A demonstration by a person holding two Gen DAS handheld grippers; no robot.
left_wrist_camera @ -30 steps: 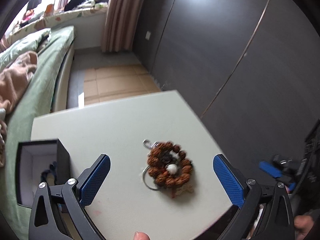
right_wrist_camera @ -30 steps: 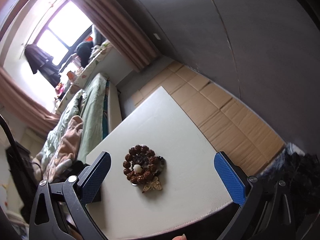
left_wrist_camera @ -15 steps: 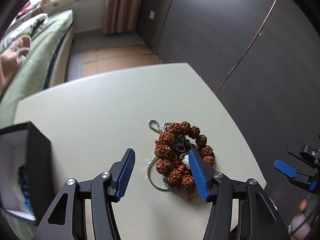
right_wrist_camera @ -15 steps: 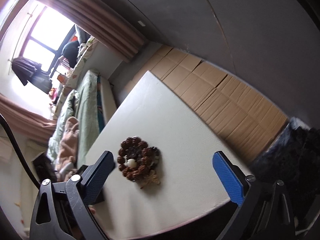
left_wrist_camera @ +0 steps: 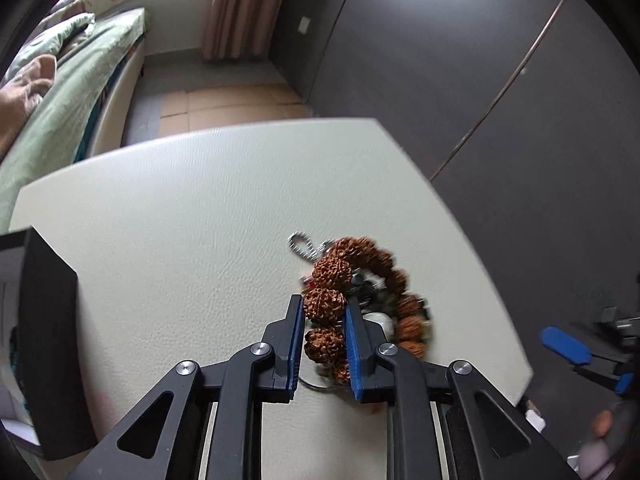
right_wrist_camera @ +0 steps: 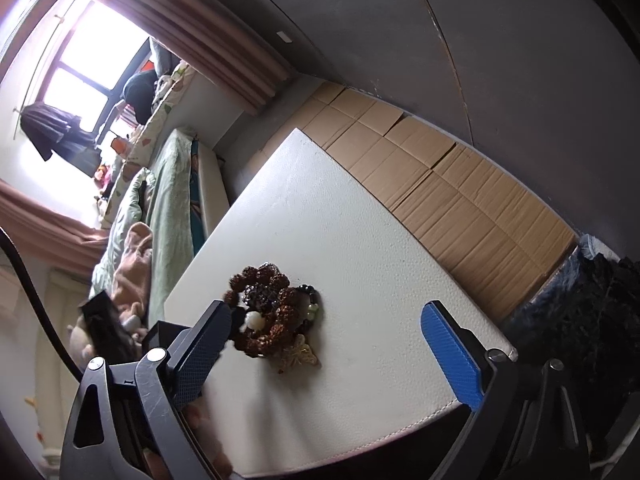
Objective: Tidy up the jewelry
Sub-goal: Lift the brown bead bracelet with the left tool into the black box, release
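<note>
A bracelet of large brown knobbly beads (left_wrist_camera: 340, 276) lies in a small jewelry pile on the white table (left_wrist_camera: 192, 216), with a silver chain (left_wrist_camera: 299, 243), a metal ring and a white bead (left_wrist_camera: 376, 318). My left gripper (left_wrist_camera: 322, 322) is shut on the near side of the brown bead bracelet. In the right wrist view the pile (right_wrist_camera: 272, 312) lies on the table with a gold butterfly piece (right_wrist_camera: 298, 356) beside it. My right gripper (right_wrist_camera: 332, 340) is open and empty, just off the table's near edge.
An open black jewelry box (left_wrist_camera: 44, 344) with a white lining stands at the table's left edge. A bed with green bedding (left_wrist_camera: 60, 100) runs along the left. Dark wardrobe doors (left_wrist_camera: 500, 80) stand to the right. Cardboard (right_wrist_camera: 460, 200) covers the floor.
My left gripper has moved forward over the pile and closed from wide open onto the brown bead bracelet. The right gripper stays open and has shifted slightly.
</note>
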